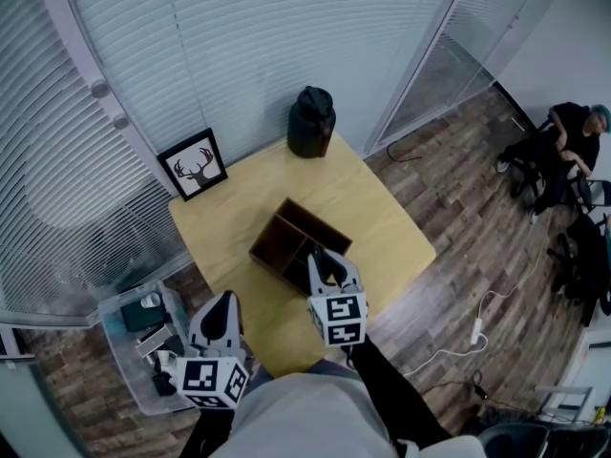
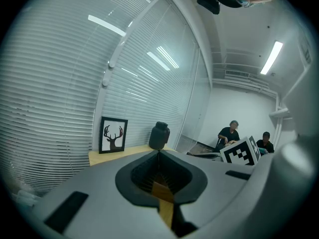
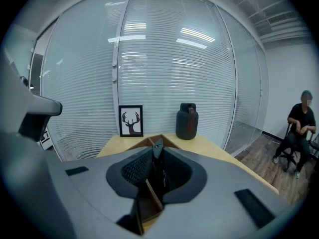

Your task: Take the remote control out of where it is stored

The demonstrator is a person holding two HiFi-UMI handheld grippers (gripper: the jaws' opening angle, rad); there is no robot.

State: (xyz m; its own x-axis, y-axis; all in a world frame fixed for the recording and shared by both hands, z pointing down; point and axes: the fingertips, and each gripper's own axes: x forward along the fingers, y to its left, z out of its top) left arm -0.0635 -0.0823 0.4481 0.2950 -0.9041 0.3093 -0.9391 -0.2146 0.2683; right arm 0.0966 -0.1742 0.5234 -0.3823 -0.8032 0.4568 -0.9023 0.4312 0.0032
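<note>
- Head view: the box (image 1: 286,241) sits mid-table (image 1: 382,208). The right gripper (image 1: 330,259) hangs just over the box's near side.
- Right gripper view: its jaws are pressed together and hold nothing. Below them is a slim dark shape (image 3: 159,176) in the slot right of the divider. It is likely the remote, but I can't be sure.
- It seems to stand on end, with its long side pointing up at the jaws.
- The left gripper (image 1: 227,300) is squeezed closed too, empty, off the table's near corner. It is farther away.
- So the right one is nearer, and it must spread its jaws first.
</note>
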